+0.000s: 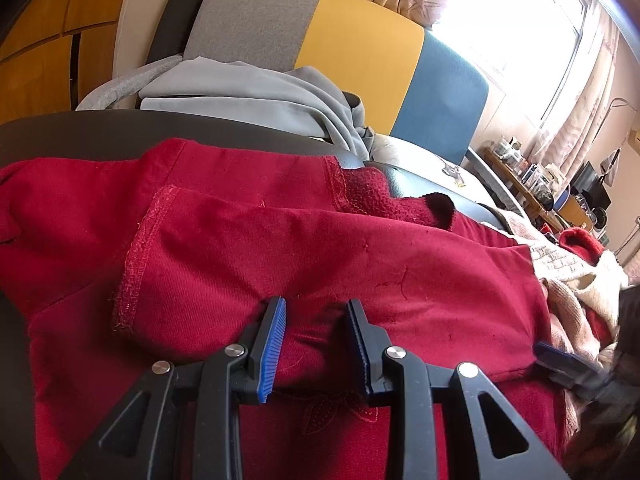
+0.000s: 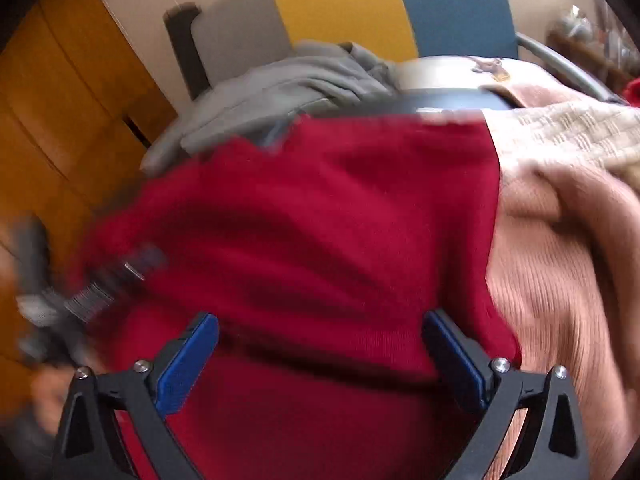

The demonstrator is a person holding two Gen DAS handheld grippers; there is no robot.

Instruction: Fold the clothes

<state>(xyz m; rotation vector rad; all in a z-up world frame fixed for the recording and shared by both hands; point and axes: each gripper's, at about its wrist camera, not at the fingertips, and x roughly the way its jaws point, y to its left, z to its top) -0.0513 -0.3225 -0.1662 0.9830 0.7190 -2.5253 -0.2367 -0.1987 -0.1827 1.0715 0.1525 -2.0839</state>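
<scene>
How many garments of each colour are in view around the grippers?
Red garment: 1, plus a red scrap at far right, unclear if separate
Grey garments: 1 pile, count unclear
Pink knit: 1
Cream woven knit: 1
Total: at least 4

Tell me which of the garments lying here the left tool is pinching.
The dark red garment in front, bunched between the left tool pads. The grey garment lies behind it by the chair; the beige knit lies to its right, both untouched.
</scene>
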